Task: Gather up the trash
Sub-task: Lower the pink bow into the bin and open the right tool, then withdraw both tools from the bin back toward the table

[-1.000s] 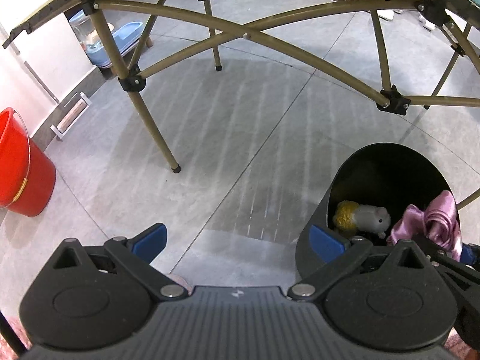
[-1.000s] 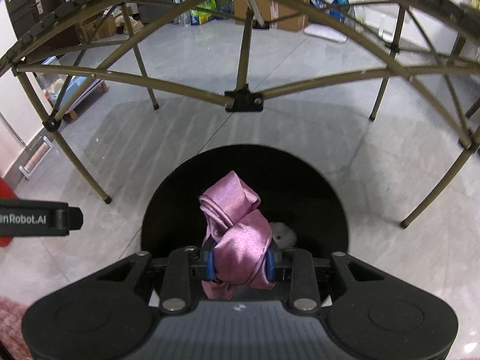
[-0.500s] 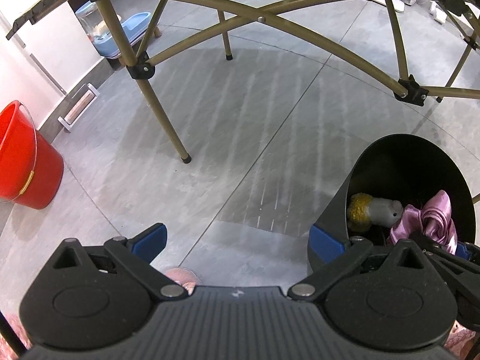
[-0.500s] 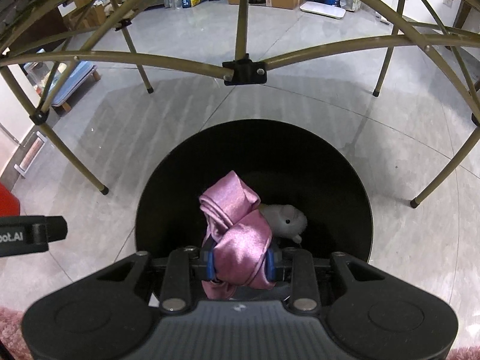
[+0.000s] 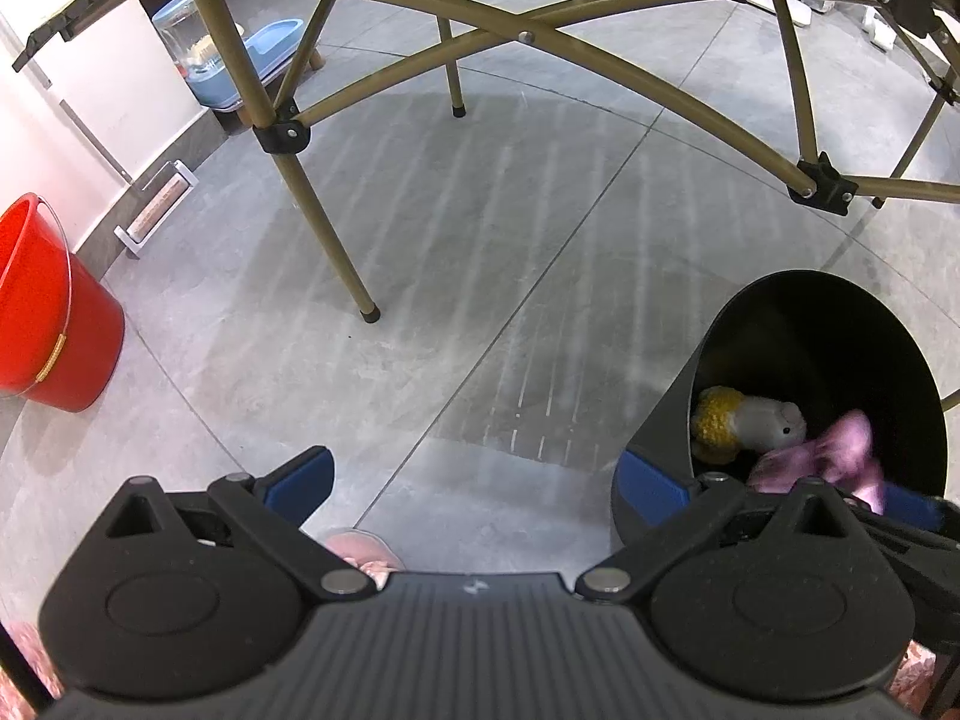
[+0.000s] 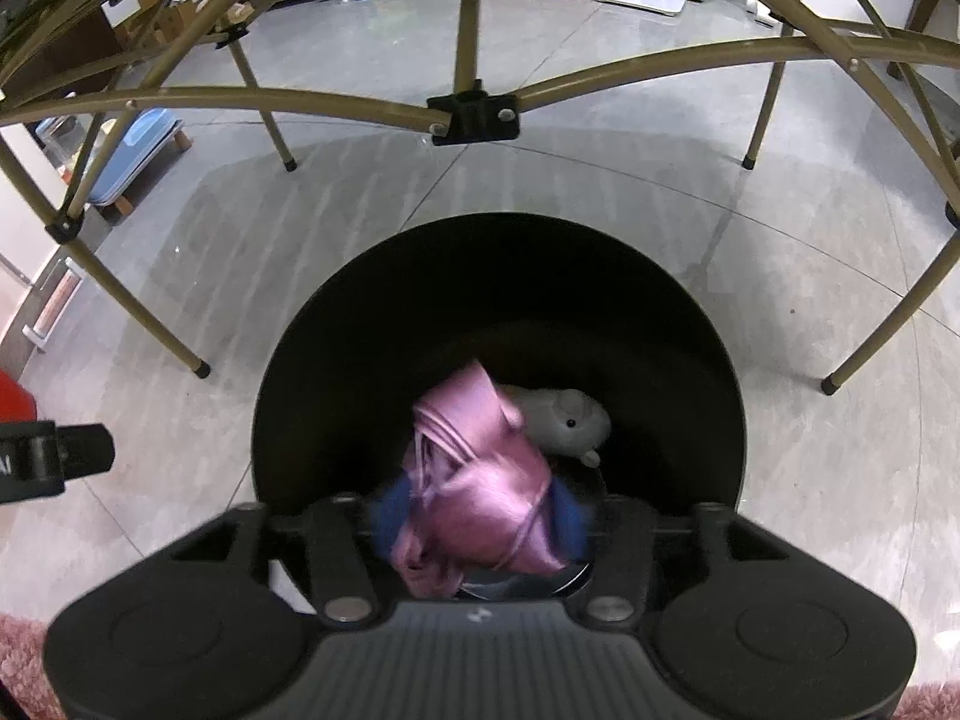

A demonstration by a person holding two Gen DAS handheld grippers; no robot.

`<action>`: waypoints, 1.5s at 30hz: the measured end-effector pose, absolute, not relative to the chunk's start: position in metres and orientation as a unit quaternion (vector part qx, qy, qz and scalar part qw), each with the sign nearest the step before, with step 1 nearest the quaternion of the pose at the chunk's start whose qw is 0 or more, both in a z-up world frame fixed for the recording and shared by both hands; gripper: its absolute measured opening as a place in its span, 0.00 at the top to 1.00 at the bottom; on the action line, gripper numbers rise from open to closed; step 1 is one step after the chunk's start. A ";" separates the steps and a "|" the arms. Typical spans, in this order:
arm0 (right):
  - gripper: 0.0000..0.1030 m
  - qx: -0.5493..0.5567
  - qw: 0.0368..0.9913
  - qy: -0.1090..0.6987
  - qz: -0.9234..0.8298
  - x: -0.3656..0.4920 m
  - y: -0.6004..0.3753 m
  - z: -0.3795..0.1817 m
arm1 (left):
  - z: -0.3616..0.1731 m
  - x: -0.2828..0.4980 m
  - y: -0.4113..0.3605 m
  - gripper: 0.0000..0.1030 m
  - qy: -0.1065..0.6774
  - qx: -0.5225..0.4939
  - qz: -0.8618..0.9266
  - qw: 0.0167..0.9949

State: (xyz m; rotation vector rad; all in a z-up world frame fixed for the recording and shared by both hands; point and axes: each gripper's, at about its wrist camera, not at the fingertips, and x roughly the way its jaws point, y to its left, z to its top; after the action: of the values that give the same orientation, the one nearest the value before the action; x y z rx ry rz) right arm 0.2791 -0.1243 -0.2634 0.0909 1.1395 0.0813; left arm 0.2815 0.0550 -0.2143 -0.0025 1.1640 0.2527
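Note:
A black trash bin [image 6: 288, 372] stands on the grey floor, and in the left wrist view this bin [image 5: 720, 336] is at the right. Inside lies a grey and yellow plush toy [image 6: 567, 420] [image 5: 750, 426]. My right gripper [image 6: 480, 516] hangs over the bin's mouth with its jaws opening. A knotted pink satin cloth [image 6: 480, 468] [image 5: 828, 456] is blurred between the parted blue pads, slipping loose. My left gripper [image 5: 474, 477] is open over bare floor to the left of the bin, with nothing between its fingers.
Tan folding-table legs [image 5: 324, 240] and cross braces [image 6: 474, 114] arch over the floor beyond the bin. A red bucket [image 5: 54, 324] stands at the left wall. A blue pet feeder [image 5: 240, 60] sits at the back left. Pink rug [image 6: 24, 660] edges the near side.
My right gripper's pads have spread apart, and the pink cloth they pinched has come loose and blurs downward into the bin. The left gripper has stayed put.

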 end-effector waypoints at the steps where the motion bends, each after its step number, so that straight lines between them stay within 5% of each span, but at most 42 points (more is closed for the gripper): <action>1: 0.21 0.041 0.842 0.536 0.036 0.279 -0.125 -0.263 | -0.215 0.282 0.055 0.00 0.549 -0.001 0.119 0.828; 2: 0.05 0.038 0.844 0.535 0.033 0.280 -0.125 -0.262 | -0.215 0.281 0.055 0.00 0.549 -0.001 0.119 0.827; 3: 0.01 0.034 0.845 0.532 0.031 0.280 -0.125 -0.262 | -0.215 0.282 0.054 0.00 0.549 -0.002 0.119 0.827; 28: 0.00 0.030 0.859 0.510 0.013 0.278 -0.143 -0.245 | -0.204 0.278 0.051 0.00 0.538 -0.017 0.102 0.837; 45: 0.00 0.005 0.946 0.323 -0.032 0.239 -0.187 -0.146 | -0.109 0.255 0.025 0.00 0.371 -0.027 0.080 0.925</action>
State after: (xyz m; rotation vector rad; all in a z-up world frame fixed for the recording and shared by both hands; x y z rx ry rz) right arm 0.2388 -0.1871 -0.1455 0.0094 0.6590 -0.0646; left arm 0.2547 0.0253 -0.1091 -0.0545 0.7601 0.1633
